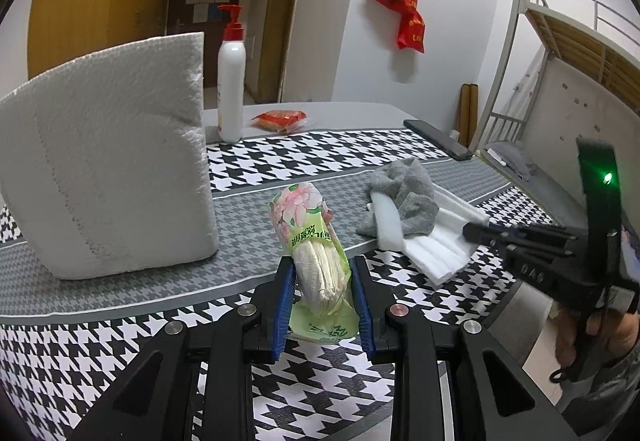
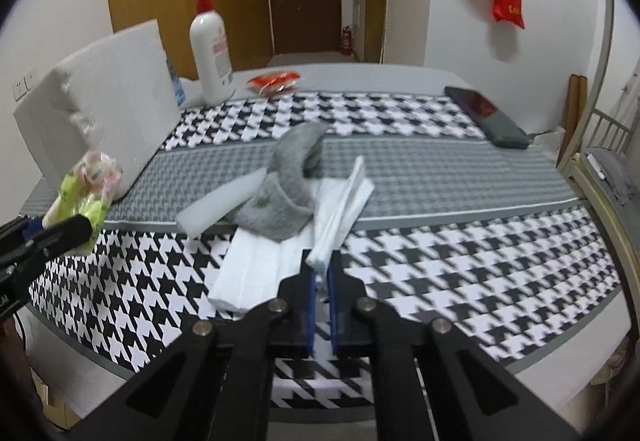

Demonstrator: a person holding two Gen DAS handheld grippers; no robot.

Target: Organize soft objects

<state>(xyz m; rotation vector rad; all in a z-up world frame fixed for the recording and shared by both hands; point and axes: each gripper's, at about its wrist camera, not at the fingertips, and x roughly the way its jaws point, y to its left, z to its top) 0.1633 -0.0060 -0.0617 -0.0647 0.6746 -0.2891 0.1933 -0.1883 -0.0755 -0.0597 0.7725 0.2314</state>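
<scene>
Gray sock (image 2: 294,177) motion-blurred; tissue pack (image 2: 86,191) lower end hidden behind left tongs (image 2: 76,229).

Foam block (image 1: 108,157) stands left; sock (image 1: 404,197) lies on foam sheets (image 1: 436,245) right; bottle (image 1: 231,81) behind.

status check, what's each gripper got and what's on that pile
Left gripper shut on green tissue pack, lifted. Right gripper shut on white foam strip. Grey cloth lies on the foam pile, touching the strip.
</scene>
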